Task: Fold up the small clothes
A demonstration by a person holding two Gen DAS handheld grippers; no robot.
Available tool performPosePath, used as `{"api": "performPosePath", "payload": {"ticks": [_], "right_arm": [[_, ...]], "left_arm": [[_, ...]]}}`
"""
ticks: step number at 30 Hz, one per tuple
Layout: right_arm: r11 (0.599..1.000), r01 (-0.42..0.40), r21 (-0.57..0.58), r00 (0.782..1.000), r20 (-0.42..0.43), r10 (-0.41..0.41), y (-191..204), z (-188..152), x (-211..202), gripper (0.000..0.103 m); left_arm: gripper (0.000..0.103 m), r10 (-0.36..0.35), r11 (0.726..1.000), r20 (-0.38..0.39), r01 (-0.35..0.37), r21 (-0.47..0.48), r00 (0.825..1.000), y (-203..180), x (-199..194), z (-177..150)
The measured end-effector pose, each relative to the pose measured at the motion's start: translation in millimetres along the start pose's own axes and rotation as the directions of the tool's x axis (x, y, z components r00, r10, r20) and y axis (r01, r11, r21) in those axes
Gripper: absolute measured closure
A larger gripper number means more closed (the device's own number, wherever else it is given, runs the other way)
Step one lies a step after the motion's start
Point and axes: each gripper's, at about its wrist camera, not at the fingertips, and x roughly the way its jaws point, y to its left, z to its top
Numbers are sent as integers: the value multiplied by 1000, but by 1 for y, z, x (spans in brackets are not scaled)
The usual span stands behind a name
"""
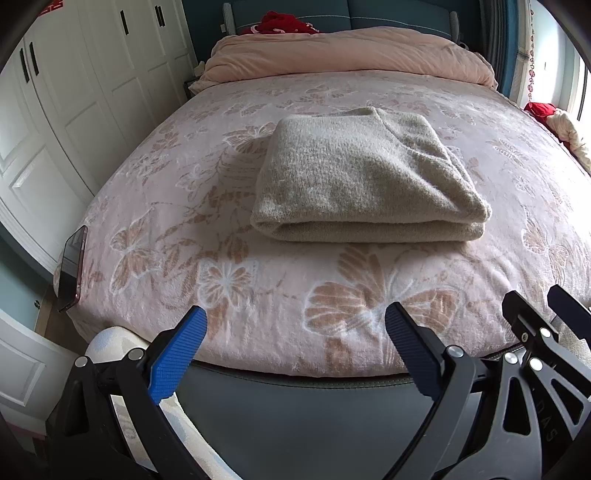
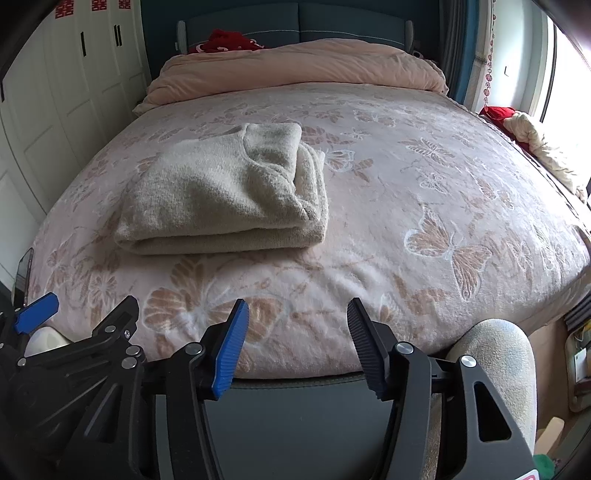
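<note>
A beige knit sweater (image 1: 365, 177) lies folded into a thick rectangle on the pink butterfly-print bed cover (image 1: 258, 288). It also shows in the right wrist view (image 2: 225, 195), left of centre. My left gripper (image 1: 295, 321) is open and empty, held back over the bed's near edge, well short of the sweater. My right gripper (image 2: 297, 314) is open and empty too, at the near edge to the sweater's right. The right gripper's body (image 1: 546, 332) shows at the left view's right edge, and the left gripper's blue finger (image 2: 37, 314) shows at the right view's left edge.
A phone (image 1: 72, 269) lies on the bed's left edge. A rolled pink duvet (image 1: 351, 55) lies across the head of the bed with red cloth (image 1: 284, 24) behind it. White wardrobe doors (image 1: 74, 92) stand at the left. Crumpled red and cream cloth (image 2: 535, 136) lies at the right.
</note>
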Motion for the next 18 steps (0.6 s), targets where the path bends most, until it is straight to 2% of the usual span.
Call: {"api": "performPosePath", "payload": {"ticks": [18], "right_arm": [[1000, 1, 1, 1000, -2, -1, 3, -2, 2, 47]], "left_arm": [[11, 5, 1000, 10, -5, -2, 1000, 1, 1, -1]]}}
